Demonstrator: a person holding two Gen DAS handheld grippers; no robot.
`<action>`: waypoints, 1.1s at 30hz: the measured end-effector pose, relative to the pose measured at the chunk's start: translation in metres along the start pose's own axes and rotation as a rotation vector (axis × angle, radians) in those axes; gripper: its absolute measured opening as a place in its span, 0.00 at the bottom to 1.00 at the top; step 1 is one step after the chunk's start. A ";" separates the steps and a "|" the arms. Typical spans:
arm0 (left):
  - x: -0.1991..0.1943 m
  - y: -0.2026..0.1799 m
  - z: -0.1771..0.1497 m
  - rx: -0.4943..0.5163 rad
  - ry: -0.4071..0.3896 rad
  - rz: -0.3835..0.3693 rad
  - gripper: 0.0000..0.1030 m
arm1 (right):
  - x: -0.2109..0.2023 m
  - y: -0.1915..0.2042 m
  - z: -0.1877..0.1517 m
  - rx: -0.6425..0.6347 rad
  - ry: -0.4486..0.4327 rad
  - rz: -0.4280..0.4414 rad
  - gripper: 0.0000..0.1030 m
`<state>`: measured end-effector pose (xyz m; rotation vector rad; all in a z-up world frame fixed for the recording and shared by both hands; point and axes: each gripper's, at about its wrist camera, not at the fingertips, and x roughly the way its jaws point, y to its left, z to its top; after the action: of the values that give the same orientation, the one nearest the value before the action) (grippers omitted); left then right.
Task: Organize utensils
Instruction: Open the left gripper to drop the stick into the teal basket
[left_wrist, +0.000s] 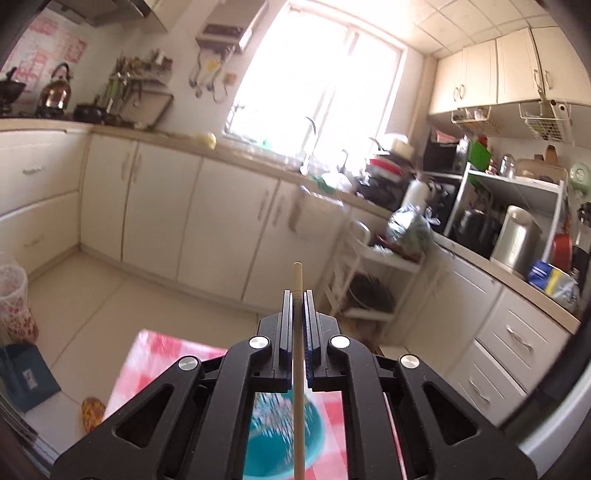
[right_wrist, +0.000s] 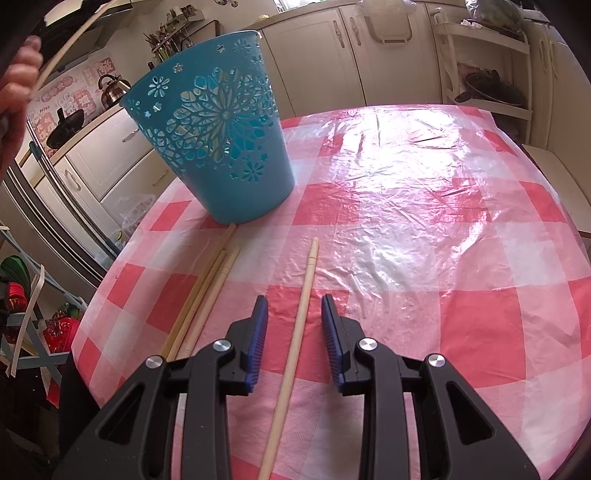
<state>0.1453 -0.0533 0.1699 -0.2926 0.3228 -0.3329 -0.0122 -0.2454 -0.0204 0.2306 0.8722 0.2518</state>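
My left gripper (left_wrist: 297, 295) is shut on a wooden chopstick (left_wrist: 298, 369) and holds it upright above the blue perforated basket (left_wrist: 275, 435), which shows blurred below. In the right wrist view the blue basket (right_wrist: 218, 129) stands at the table's far left. My right gripper (right_wrist: 294, 306) is open, low over the table, with a single chopstick (right_wrist: 295, 339) lying between its jaws. Three more chopsticks (right_wrist: 205, 295) lie side by side to its left, near the basket's base. The held chopstick (right_wrist: 70, 44) shows at the top left.
The table (right_wrist: 443, 221) has a red and white checked cloth under clear plastic. Kitchen cabinets (left_wrist: 159, 206), a white trolley (left_wrist: 369, 266) and a cluttered counter (left_wrist: 498, 236) surround it. A chair or rack with red items (right_wrist: 33, 314) stands left of the table.
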 end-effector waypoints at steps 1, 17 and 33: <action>0.006 0.000 0.003 -0.003 -0.017 0.012 0.05 | 0.000 0.000 0.000 -0.001 0.000 0.002 0.30; 0.060 0.020 -0.023 0.013 -0.035 0.138 0.05 | 0.002 0.005 0.001 -0.017 0.007 0.005 0.36; -0.026 0.058 -0.069 0.055 0.022 0.292 0.72 | -0.002 -0.011 0.002 0.074 0.020 0.071 0.34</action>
<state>0.1132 -0.0066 0.0950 -0.1841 0.3715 -0.0576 -0.0100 -0.2566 -0.0212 0.3292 0.8949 0.2883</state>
